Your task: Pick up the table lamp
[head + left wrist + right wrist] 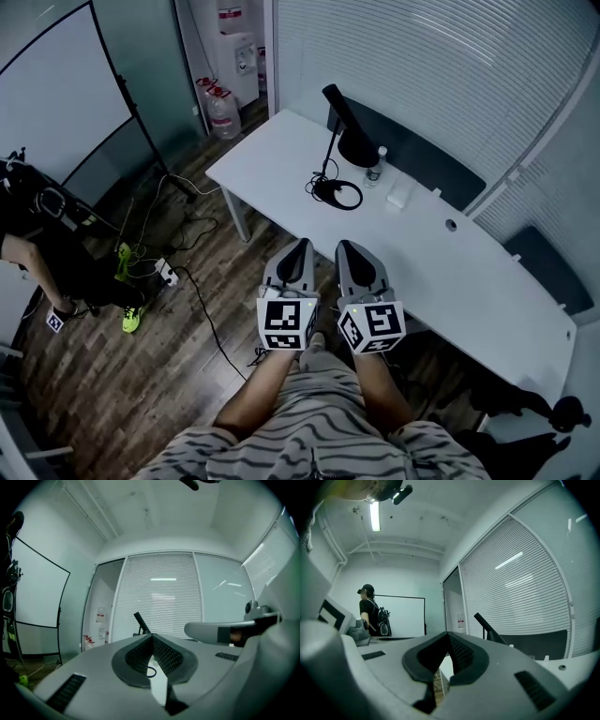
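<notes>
1. Both tongs are sitting closed and empty. The left tongs and the right tongs are each pressing their jaws together at the tips, with nothing between them.
2. I am holding the pair side by side and level, just apart from each other, marker cubes facing up at the head camera. They are hanging over the near edge of the white table, above my striped clothing.
3. Both tongs are pointing toward the table lamp, which is well apart from them. Neither one is touching it.
4. The table lamp is standing upright on the far side of the table, near the blinds. Its black arm is leaning up and to the left from a round black base.
5. A black cable is lying coiled on the tabletop on the near side of the lamp base.
6. A small clear bottle is standing just beside the base on its right, and a small white box is lying near the bottle.
7. Beyond the table's left end, a water dispenser is standing against the wall with water jugs on the floor in front of it.
8. Farther left, a white screen is standing on a black stand, and cables are trailing across the wooden floor to a power strip.
9. A person in dark clothes is standing at the left edge of the head view, well away from the table.
</notes>
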`<state>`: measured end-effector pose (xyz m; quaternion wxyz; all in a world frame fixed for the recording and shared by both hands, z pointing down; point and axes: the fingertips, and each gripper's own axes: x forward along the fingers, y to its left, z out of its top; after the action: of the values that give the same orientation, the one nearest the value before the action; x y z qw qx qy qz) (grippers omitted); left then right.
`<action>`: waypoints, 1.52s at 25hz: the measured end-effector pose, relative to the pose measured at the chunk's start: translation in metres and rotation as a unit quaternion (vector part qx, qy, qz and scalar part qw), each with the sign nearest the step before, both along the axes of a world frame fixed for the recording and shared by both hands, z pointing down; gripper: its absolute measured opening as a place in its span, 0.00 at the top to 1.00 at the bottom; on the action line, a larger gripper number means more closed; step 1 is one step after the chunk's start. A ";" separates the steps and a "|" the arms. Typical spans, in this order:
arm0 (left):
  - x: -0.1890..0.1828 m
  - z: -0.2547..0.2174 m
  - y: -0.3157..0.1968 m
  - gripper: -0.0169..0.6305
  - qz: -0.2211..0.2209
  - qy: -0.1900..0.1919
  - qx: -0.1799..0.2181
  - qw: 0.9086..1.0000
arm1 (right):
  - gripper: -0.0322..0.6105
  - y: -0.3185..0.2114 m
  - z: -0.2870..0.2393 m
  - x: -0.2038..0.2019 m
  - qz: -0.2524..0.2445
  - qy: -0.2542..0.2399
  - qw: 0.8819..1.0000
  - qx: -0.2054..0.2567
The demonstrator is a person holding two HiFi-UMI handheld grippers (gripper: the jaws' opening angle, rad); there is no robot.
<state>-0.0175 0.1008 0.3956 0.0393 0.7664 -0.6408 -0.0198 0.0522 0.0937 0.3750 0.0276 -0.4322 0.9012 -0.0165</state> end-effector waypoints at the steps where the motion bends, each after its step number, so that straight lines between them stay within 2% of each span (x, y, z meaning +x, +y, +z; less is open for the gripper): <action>1: -0.002 0.003 -0.004 0.97 0.001 0.000 -0.003 1.000 | 0.93 -0.004 0.002 -0.001 0.001 -0.001 1.000 -0.001; 7: -0.012 0.016 -0.040 0.97 0.005 -0.007 -0.009 1.000 | 0.93 -0.043 0.016 -0.013 0.003 -0.005 1.000 -0.002; 10: -0.018 0.019 -0.068 0.97 0.005 -0.013 0.001 1.000 | 0.93 -0.069 0.020 -0.018 0.005 -0.008 1.000 0.003; 19: -0.037 0.019 -0.158 0.97 0.009 -0.030 -0.003 0.999 | 0.93 -0.163 0.027 -0.036 0.016 -0.014 1.000 -0.010; 30: -0.041 0.012 -0.251 0.97 0.012 -0.041 0.000 0.999 | 0.93 -0.266 0.038 -0.043 0.024 0.008 1.000 -0.017; 38: -0.050 0.026 -0.300 0.97 -0.006 -0.049 -0.003 0.999 | 0.93 -0.324 0.063 -0.047 0.025 0.014 0.999 -0.020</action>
<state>-0.0672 -0.1992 0.4215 0.0097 0.7623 -0.6468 0.0196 0.0054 -0.2299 0.4385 0.0064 -0.4556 0.8897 -0.0274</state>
